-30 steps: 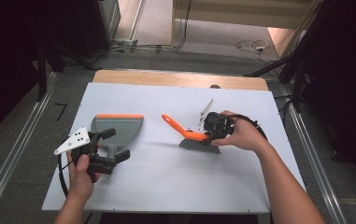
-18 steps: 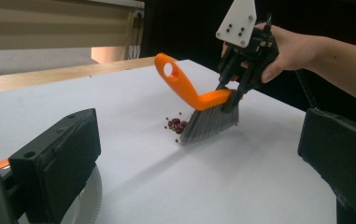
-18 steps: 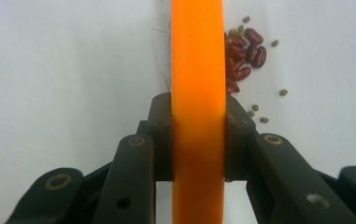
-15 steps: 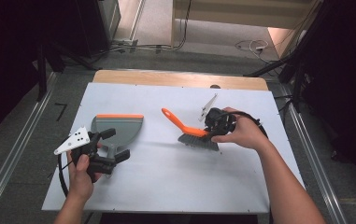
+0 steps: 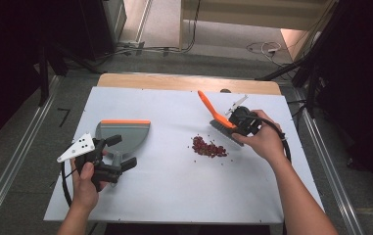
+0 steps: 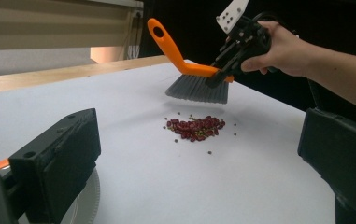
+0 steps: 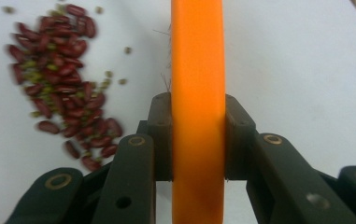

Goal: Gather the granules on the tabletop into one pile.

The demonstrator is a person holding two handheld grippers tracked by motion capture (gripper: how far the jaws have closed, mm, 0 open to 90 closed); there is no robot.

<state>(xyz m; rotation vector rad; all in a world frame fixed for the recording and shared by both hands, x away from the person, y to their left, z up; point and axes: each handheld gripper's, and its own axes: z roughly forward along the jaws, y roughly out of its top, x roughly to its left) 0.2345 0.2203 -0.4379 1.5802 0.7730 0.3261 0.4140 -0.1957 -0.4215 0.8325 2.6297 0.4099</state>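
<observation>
Right claw w/ brush lifted off, pulled back, uncovering beans.

Orange-handled brush with grey bristles, dark-red and green beans, grey orange-edged dustpan.

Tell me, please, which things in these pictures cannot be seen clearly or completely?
- Dustpan: its handle is hidden by the left gripper in the high view; the left gripper view cuts it off.
- Brush: bristles hidden under its orange back in the right gripper view.
- Beans: too small to count in the high view.
</observation>
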